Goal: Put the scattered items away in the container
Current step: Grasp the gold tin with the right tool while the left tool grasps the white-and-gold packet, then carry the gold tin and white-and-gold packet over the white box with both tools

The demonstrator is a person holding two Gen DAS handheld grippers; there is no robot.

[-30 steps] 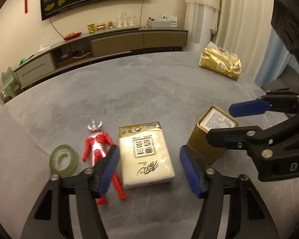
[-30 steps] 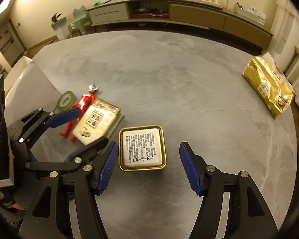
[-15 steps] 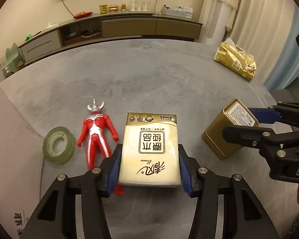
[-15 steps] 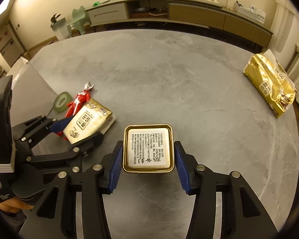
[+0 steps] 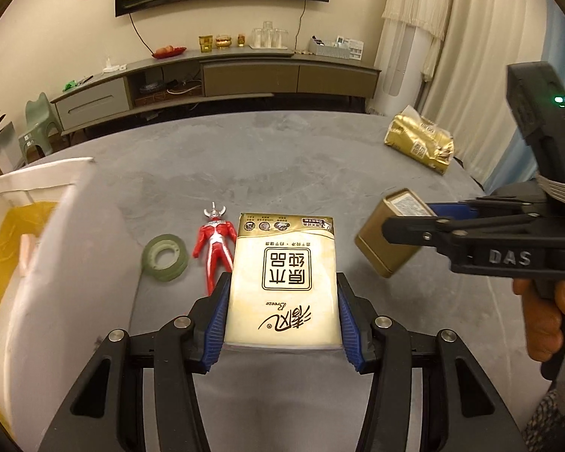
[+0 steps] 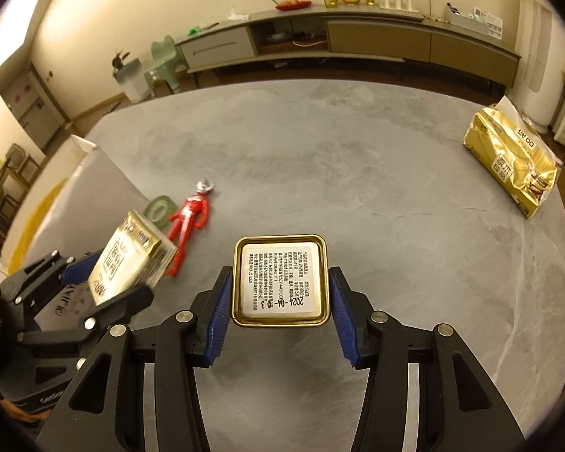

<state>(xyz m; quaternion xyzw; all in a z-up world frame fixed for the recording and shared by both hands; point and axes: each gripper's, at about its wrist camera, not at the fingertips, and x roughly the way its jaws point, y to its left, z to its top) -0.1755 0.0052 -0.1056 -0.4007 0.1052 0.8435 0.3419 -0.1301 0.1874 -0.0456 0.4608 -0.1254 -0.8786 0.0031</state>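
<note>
My left gripper is shut on a cream and gold tissue pack, held above the grey table. In the right wrist view the same tissue pack hangs tilted at the left. My right gripper is shut on a square gold tin, lifted off the table; this tin shows at the right of the left wrist view. A red toy figure and a green tape roll lie on the table. A white container with a yellow inside stands at the left.
A gold foil bag lies at the table's far right edge. A person's hand grips the right tool's handle. Beyond the table stand a long low cabinet and a green stool.
Both grippers closed, the left on the tissue pack and the right on the gold tin, and lifted them off the table. The white container has come into view at the left.
</note>
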